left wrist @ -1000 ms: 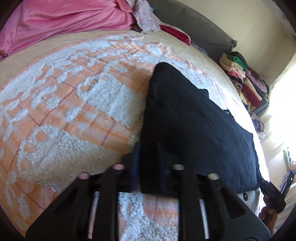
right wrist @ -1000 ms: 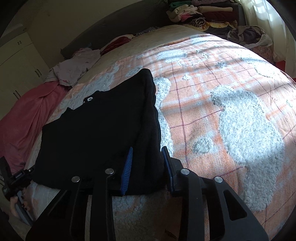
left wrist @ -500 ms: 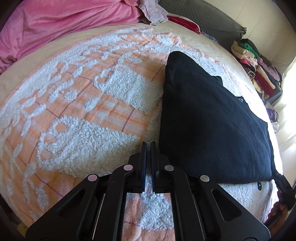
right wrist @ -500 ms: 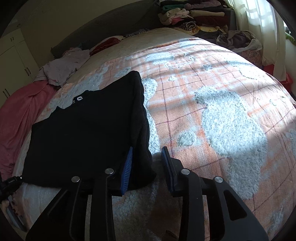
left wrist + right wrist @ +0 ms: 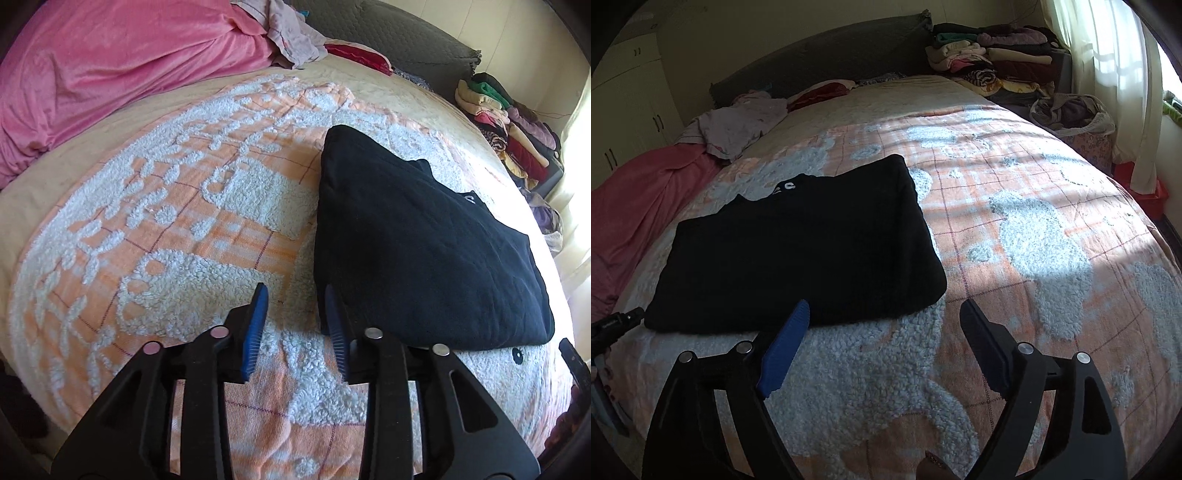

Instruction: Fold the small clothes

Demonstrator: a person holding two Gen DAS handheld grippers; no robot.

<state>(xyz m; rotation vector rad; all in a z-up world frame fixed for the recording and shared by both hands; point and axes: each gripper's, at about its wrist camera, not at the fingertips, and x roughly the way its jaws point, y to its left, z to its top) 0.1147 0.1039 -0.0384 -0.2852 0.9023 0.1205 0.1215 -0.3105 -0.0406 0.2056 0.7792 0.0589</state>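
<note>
Left gripper (image 5: 297, 325): jaws partly open, nothing between them; the right-hand finger sits at the near left corner of the black garment (image 5: 417, 243), whether touching it cannot be told.
Right gripper (image 5: 882, 347): jaws spread wide, empty, held clear of the cloth, whose near edge lies toward 11 o'clock.
Black garment: already folded into a thick rectangle lying flat on the bed (image 5: 1034, 240); in the right wrist view it fills the area from 9 to 12 o'clock; a small white marking shows near its far edge.
Step in hand (judgement): the fold looks set down and let go; what remains is either one more fold or squaring the edges.
Doing it well: take both near corners together, pinch through all layers, and carry them across level so the lower layers do not slide; lay the edge down on the far edge before letting go.
Risk: the looped blanket (image 5: 177, 258) may drag on the underside and skew the stack.
Clothes stack (image 5: 993, 55): folded pieces piled beside the headboard (image 5: 820, 55), at 1 o'clock in the right wrist view.
Basket (image 5: 1075, 114): beside the bed at 2 o'clock, holding loose crumpled clothes; contents cannot be told apart.
Pink cover (image 5: 110, 62): bunched at 10 o'clock in the left wrist view, well apart from the garment.
</note>
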